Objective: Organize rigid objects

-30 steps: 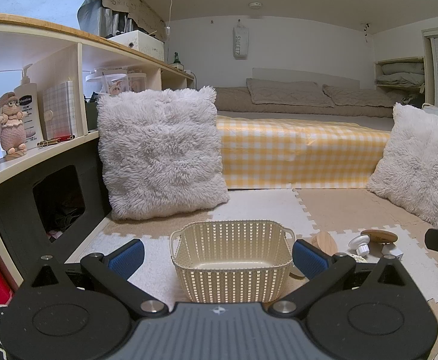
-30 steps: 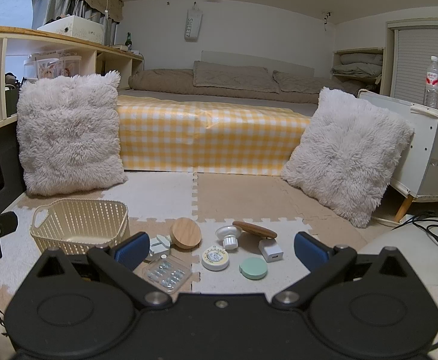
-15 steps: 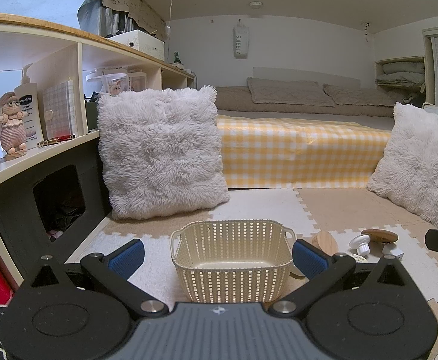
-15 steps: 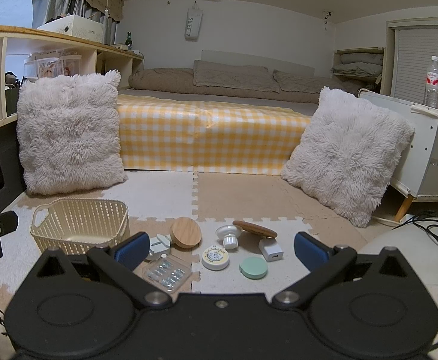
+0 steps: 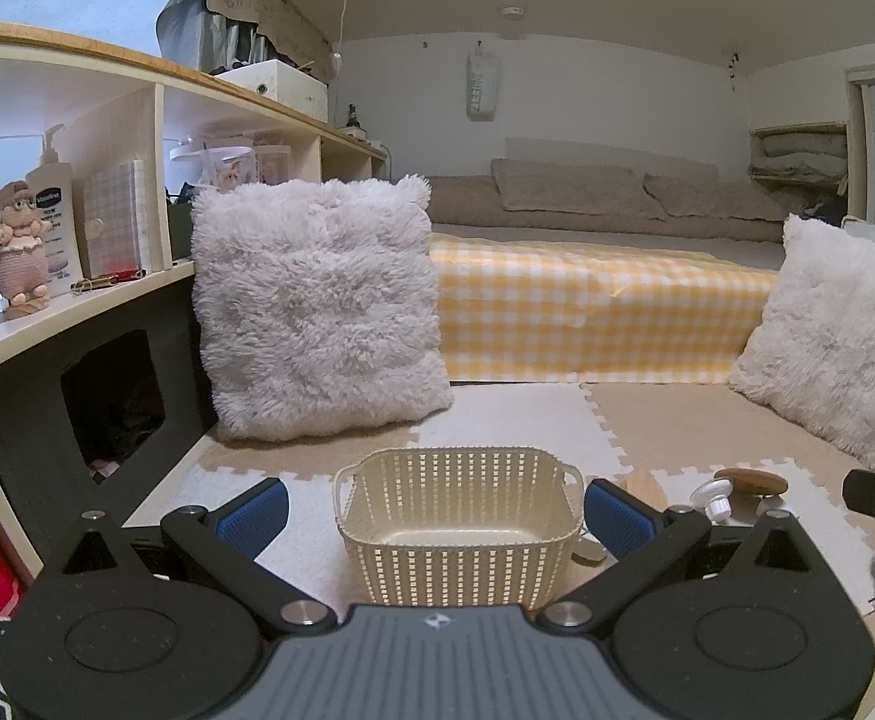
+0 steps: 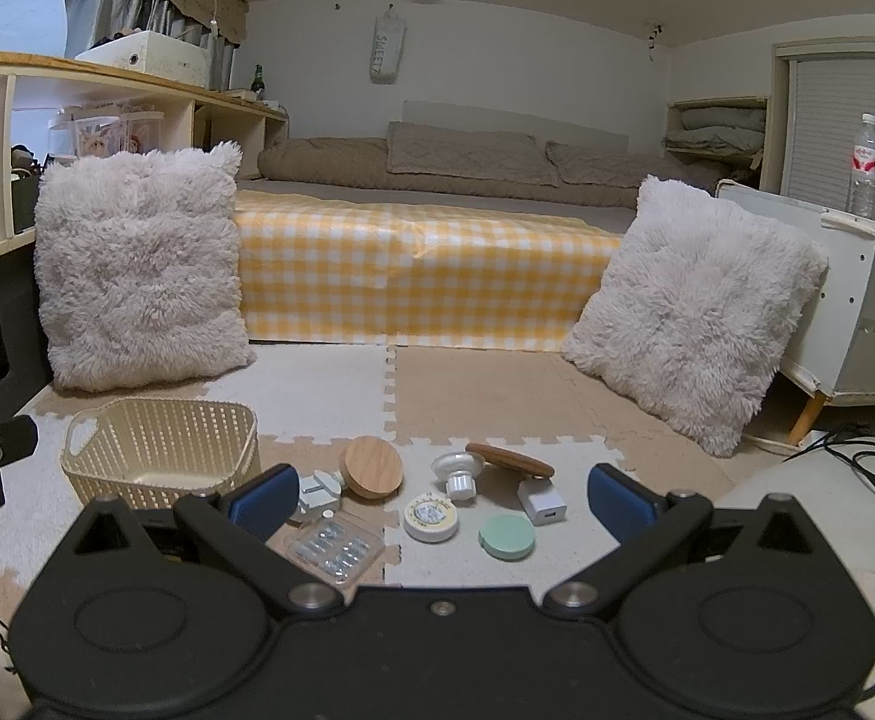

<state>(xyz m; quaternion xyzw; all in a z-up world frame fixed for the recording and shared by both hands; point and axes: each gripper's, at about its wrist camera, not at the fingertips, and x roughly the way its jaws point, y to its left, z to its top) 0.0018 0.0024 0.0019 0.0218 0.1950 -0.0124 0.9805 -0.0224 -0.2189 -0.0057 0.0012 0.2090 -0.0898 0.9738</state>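
Observation:
A cream woven plastic basket (image 5: pixel 458 519) stands empty on the foam floor mat; it also shows in the right wrist view (image 6: pixel 158 450). My left gripper (image 5: pixel 434 513) is open, its blue pads on either side of the basket, just short of it. My right gripper (image 6: pixel 440 498) is open above several small items: a round wooden lid (image 6: pixel 372 468), a clear plastic case (image 6: pixel 335 546), a white round tin (image 6: pixel 430 518), a green round compact (image 6: pixel 507 536), a white charger cube (image 6: pixel 542 501), a white knob (image 6: pixel 458 471) and a flat wooden disc (image 6: pixel 509 459).
Two fluffy white cushions (image 6: pixel 137 264) (image 6: pixel 692 312) lean at left and right of a bed with a yellow checked cover (image 6: pixel 419 282). A shelf unit (image 5: pixel 59 252) runs along the left. A white cabinet with bottles (image 6: pixel 857 300) and black cables (image 6: pixel 869 462) are at right.

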